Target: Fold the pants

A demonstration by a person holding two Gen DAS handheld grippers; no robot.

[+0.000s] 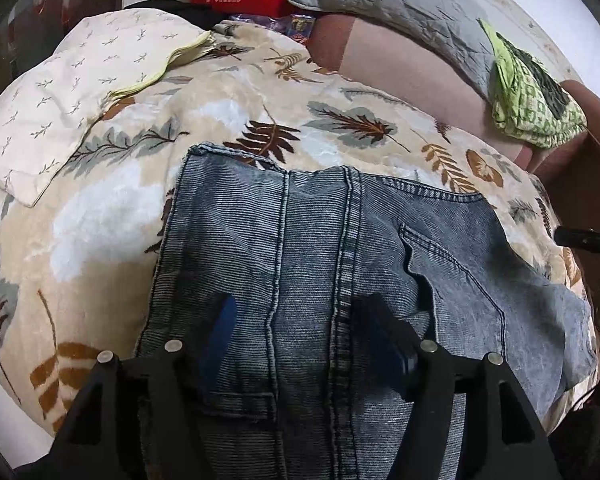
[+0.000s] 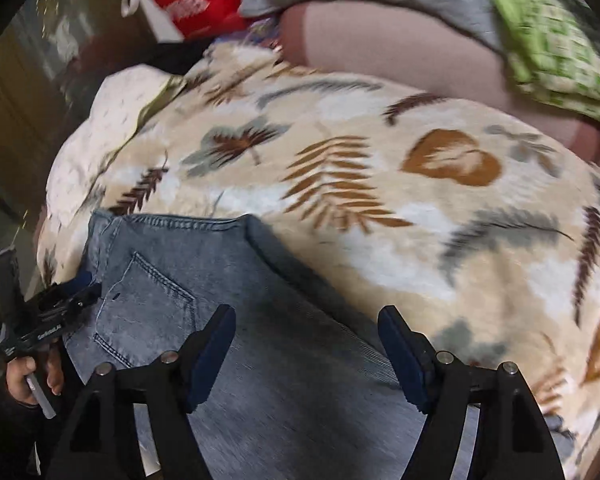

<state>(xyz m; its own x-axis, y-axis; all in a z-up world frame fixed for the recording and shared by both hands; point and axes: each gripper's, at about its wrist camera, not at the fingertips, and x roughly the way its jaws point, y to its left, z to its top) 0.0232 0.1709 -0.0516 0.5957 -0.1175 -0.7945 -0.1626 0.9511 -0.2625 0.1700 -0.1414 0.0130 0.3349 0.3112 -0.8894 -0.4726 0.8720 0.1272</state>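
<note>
both grippers (image 1: 296, 320) (image 2: 306, 332) unclenched over jeans (image 1: 300, 240), legs cut off below, right view blurred

Folded grey-blue jeans (image 1: 320, 264) on leaf-print blanket (image 1: 112, 216)

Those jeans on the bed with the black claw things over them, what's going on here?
A person is folding a pair of blue jeans using a handheld two-finger gripper in each hand. The jeans lie on a leaf-print blanket, back pocket up. The left gripper and the right gripper are both open, poised over the denim, gripping nothing. In the right view, the person's left hand shows at the jeans' edge.
</note>
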